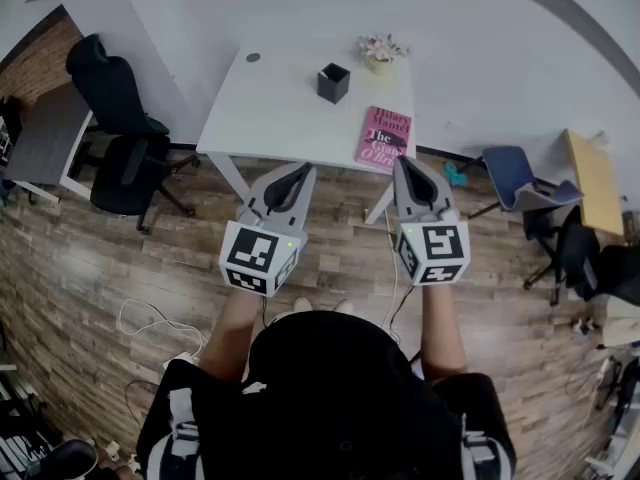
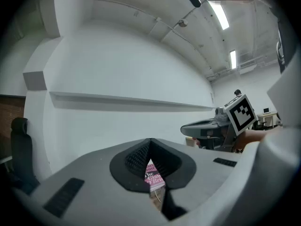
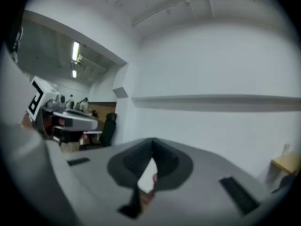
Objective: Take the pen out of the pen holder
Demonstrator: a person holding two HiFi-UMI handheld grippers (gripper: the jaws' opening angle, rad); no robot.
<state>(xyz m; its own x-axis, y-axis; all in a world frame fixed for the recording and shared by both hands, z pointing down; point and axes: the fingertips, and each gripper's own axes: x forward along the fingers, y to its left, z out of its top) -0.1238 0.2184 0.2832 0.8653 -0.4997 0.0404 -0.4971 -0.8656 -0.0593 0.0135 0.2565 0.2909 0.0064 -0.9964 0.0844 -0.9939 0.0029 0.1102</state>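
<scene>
A black square pen holder (image 1: pixel 333 82) stands on the white table (image 1: pixel 270 118), toward its far middle. Whether a pen is in it is too small to tell. Both grippers are held level over the wooden floor, short of the table's near edge. My left gripper (image 1: pixel 301 169) is shut and holds nothing; in the left gripper view (image 2: pixel 150 142) its pads meet at the tip. My right gripper (image 1: pixel 408 160) is also shut and holds nothing, its jaws together in the right gripper view (image 3: pixel 153 142). The holder is well beyond both tips.
A pink book (image 1: pixel 384 136) lies at the table's near right corner and a small flower pot (image 1: pixel 380 53) stands at the back. A black office chair (image 1: pixel 125 128) is left of the table, a blue chair (image 1: pixel 515 178) right. Cables (image 1: pixel 150 318) trail on the floor.
</scene>
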